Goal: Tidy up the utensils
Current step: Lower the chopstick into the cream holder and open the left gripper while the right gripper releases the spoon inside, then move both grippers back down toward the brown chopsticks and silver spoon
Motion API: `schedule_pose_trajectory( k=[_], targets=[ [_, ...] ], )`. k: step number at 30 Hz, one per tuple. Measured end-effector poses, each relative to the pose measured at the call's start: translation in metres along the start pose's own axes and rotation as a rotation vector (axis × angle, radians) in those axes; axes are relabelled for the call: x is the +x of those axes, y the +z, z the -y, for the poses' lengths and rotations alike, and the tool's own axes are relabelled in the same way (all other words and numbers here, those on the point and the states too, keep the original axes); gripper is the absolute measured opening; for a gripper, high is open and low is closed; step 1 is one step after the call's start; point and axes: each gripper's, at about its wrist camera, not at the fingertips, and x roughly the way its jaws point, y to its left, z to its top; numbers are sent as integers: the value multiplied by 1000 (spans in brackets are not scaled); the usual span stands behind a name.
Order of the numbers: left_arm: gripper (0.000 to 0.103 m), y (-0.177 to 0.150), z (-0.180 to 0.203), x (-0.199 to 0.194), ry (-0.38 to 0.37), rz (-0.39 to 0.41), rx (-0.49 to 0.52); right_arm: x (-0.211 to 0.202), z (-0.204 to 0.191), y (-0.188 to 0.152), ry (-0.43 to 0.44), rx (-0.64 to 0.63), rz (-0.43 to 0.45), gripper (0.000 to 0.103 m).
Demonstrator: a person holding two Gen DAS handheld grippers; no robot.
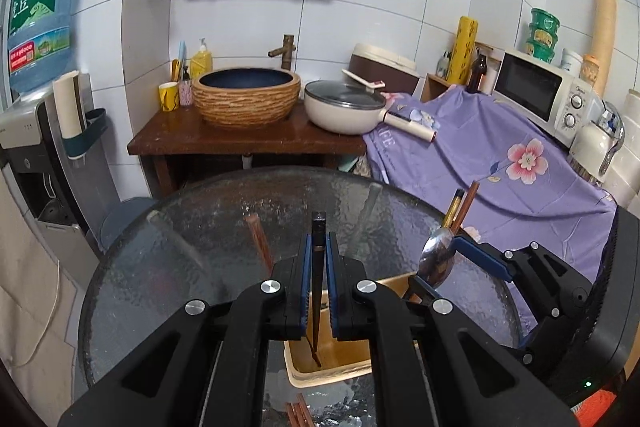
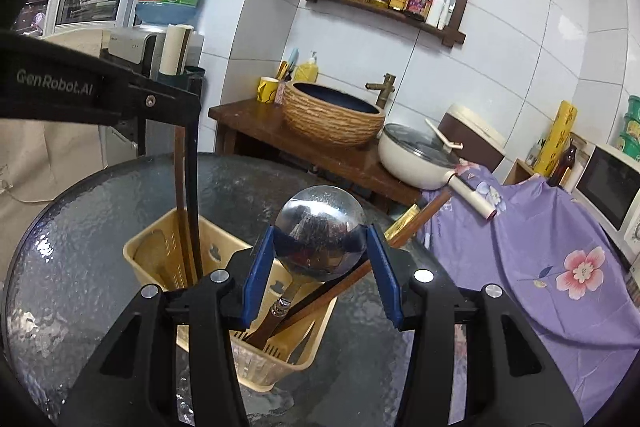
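A yellow plastic utensil holder point(image 2: 160, 247) stands on the round glass table point(image 2: 80, 207); it also shows in the left wrist view point(image 1: 332, 363). My left gripper point(image 1: 319, 247) is shut on a dark chopstick point(image 1: 318, 267) whose tip reaches down into the holder. My right gripper point(image 2: 320, 247) has its blue pads on either side of a metal spoon's bowl point(image 2: 320, 227); the spoon's handle stands in the holder with a brown chopstick point(image 2: 420, 219). In the left wrist view the right gripper point(image 1: 452, 259) holds the spoon point(image 1: 436, 259).
Brown chopsticks point(image 1: 258, 239) lie on the glass, and more lie near the front edge point(image 1: 298, 413). Behind are a wooden stand with a basin point(image 1: 246, 95) and a pan point(image 1: 344, 107). A purple floral cloth point(image 1: 500, 155) covers the counter at right, with a microwave point(image 1: 540, 87).
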Motion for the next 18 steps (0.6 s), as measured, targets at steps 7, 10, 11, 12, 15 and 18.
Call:
schedule_pose_trajectory(
  k=[7, 10, 11, 12, 15, 18],
  targets=[
    [7, -14, 0, 12, 5, -24, 6, 4, -9, -12, 5, -11, -17, 48],
    [7, -16, 0, 14, -2, -25, 0, 6, -6, -12, 14, 1, -21, 48],
    [7, -15, 0, 12, -2, -16, -2, 5, -4, -12, 25, 19, -13, 48],
    [9, -15, 0, 10, -6, -8, -2, 5, -2, -12, 31, 30, -7, 55],
    [36, -18, 1, 0, -12, 14, 6, -4, 0, -12, 13, 33, 27, 68],
    [58, -24, -2, -19, -12, 72, -1, -15, -1, -13, 13, 27, 54, 68]
  ],
)
